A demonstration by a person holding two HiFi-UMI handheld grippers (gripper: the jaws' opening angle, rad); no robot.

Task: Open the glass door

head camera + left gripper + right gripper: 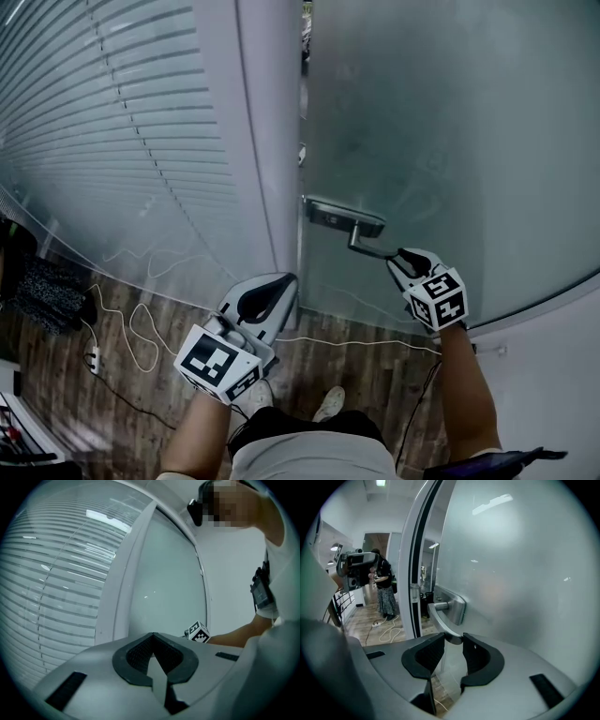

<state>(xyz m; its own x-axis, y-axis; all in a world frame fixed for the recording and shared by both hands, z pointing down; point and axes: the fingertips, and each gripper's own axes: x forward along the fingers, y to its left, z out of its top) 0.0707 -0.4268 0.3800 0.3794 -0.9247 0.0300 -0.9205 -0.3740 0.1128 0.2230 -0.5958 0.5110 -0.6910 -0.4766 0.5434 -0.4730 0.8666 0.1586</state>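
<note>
While the frosted glass door [450, 122] stands only a crack off its white frame post [267, 141], I count the task as begun but far from done. The door fills the right of the head view, and a narrow dark gap [303, 84] shows along its latch edge. Through that gap the right gripper view shows a room beyond, with a person [384, 590] standing well back on a wooden floor.

The lever handle [370, 249] sits on its metal backplate [342, 217] near the door's latch edge. My right gripper [398, 261] is clamped on the lever's free end. In the right gripper view the lever's tip lies between the two dark pads [478, 656], which press on it from both sides. So I judge that the latch is free and the grip is good. What is left is the swing itself, bringing the door wide enough to pass.

My left gripper [279, 281] hangs in front of the frame post, apart from door and handle. Its jaws are closed together on nothing, and it takes no part for now. To its left are the slatted blinds [112, 122] behind glass. Below, a white cable [141, 337] trails over the wooden floor [375, 366] near my feet, which I would mind while stepping with the door.
</note>
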